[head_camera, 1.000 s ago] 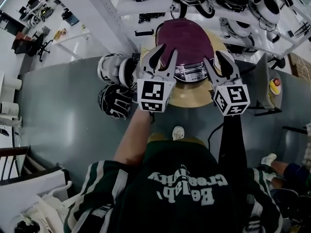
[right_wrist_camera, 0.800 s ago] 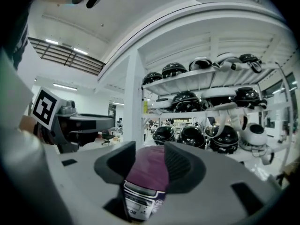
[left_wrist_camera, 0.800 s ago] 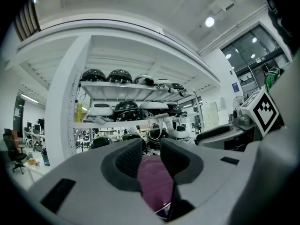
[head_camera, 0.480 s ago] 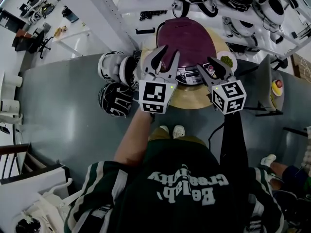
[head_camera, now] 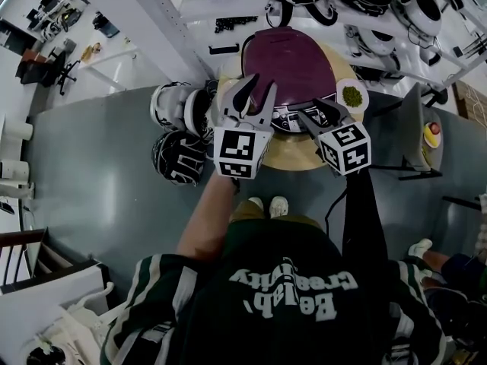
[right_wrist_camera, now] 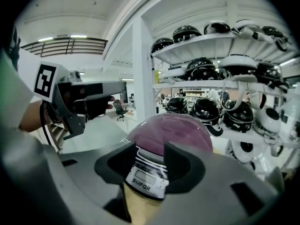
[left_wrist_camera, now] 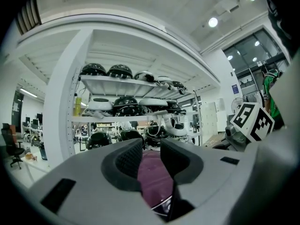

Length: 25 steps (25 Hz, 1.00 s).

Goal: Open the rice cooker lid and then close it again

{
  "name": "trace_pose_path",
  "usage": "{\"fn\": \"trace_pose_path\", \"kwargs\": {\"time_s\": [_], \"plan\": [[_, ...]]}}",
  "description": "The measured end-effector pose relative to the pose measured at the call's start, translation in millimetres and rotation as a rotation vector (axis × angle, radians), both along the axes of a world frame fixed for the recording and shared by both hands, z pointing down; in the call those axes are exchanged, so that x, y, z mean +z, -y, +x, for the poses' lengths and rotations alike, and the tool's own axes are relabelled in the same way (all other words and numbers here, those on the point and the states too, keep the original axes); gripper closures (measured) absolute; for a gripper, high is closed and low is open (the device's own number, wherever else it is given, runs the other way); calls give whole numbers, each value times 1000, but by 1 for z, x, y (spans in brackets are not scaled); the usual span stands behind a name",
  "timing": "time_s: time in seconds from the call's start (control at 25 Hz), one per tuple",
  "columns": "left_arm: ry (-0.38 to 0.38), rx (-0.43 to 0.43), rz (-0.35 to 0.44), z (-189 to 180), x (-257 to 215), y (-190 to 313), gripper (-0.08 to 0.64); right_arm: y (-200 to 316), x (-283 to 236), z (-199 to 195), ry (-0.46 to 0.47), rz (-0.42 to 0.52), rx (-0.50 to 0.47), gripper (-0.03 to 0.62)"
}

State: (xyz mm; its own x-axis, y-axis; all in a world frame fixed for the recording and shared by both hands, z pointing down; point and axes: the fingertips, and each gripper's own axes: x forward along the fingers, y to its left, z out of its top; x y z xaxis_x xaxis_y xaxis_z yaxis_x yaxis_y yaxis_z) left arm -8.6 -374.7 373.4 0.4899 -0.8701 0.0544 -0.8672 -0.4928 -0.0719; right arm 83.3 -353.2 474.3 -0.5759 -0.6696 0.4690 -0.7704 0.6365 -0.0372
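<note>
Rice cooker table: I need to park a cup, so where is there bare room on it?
Bare wood shows only as the front strip of the table, between the rice cooker and the near rim. To the cooker's right a small dish takes the edge. Left, helmets crowd close beside the table; shelving stands right behind.

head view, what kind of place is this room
Probably a lab or workshop rather than a kitchen: a white metal shelving rack is loaded with black and white helmets, and a black office chair stands in the open area behind.
</note>
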Motion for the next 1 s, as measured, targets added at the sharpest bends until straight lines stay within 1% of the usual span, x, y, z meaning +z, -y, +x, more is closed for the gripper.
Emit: {"fn": "trace_pose_path", "kwargs": {"time_s": [0.16, 0.24, 0.52, 0.8, 1.0], "plan": [[-14, -3, -22, -3, 2, 2, 448, 3, 6, -1, -5, -29, 10, 397], [-16, -6, -30, -5, 4, 3, 448, 4, 10, -1, -25, -36, 15, 396], [-10, -10, -37, -7, 10, 8, 448, 8, 23, -1, -74, -59, 13, 396], [-5, -12, -45, -7, 13, 11, 448, 12, 32, -3, -90, -74, 11, 399], [-4, -11, -55, -8, 15, 13, 448, 13, 32, -3, -80, -82, 16, 426]]}}
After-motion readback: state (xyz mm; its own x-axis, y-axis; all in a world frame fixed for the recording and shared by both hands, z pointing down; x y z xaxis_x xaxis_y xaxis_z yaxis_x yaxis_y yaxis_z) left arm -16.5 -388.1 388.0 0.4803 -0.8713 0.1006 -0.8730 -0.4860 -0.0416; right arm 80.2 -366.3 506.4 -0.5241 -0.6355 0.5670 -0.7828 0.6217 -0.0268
